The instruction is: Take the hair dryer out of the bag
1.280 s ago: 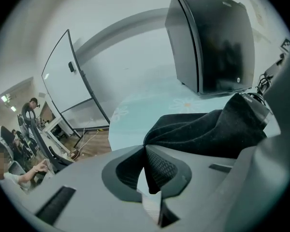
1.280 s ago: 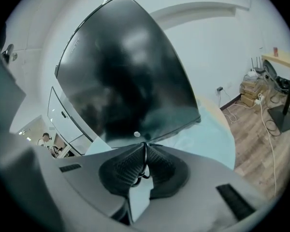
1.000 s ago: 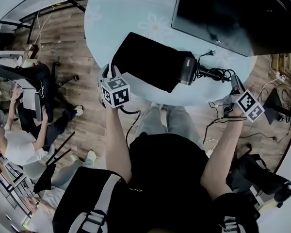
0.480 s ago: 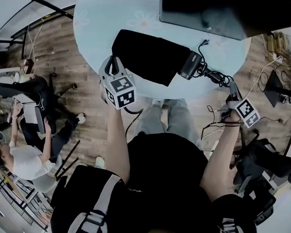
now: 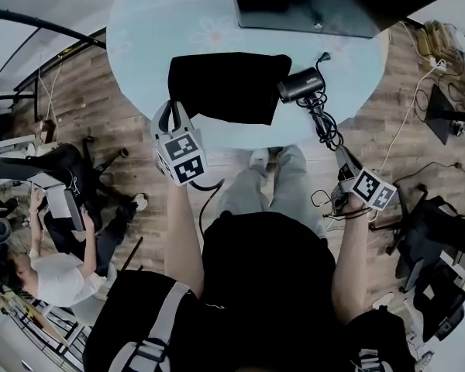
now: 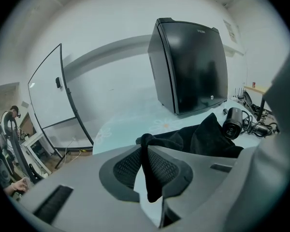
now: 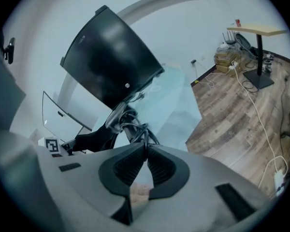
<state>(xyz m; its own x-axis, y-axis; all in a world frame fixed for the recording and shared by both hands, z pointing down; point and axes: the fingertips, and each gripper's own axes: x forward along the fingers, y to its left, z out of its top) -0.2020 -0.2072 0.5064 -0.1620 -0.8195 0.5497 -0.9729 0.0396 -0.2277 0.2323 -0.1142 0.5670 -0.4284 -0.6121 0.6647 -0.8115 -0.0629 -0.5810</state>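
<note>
The black fabric bag [image 5: 225, 87] lies flat on the round pale-blue table [image 5: 155, 29]. The black hair dryer [image 5: 301, 85] lies just right of the bag's mouth, outside it, and its cord [image 5: 322, 122] trails off the table edge. My left gripper [image 5: 171, 108] is shut on the bag's near left corner; in the left gripper view a fold of the bag [image 6: 198, 138] hangs between the pads of the left gripper [image 6: 147, 166]. My right gripper [image 5: 337, 155] is off the table's near right edge, shut on the cord [image 7: 135, 129] in the right gripper view.
A big black monitor [image 5: 310, 2] stands at the back of the table, close behind the dryer. On the wooden floor, cables and boxes [image 5: 438, 45] lie at the right, and a seated person [image 5: 54, 262] and office chairs are at the left.
My right gripper has pulled back off the table edge with the cord, and the dryer now lies apart from the bag. The left gripper rose slightly, keeping the bag's corner.
</note>
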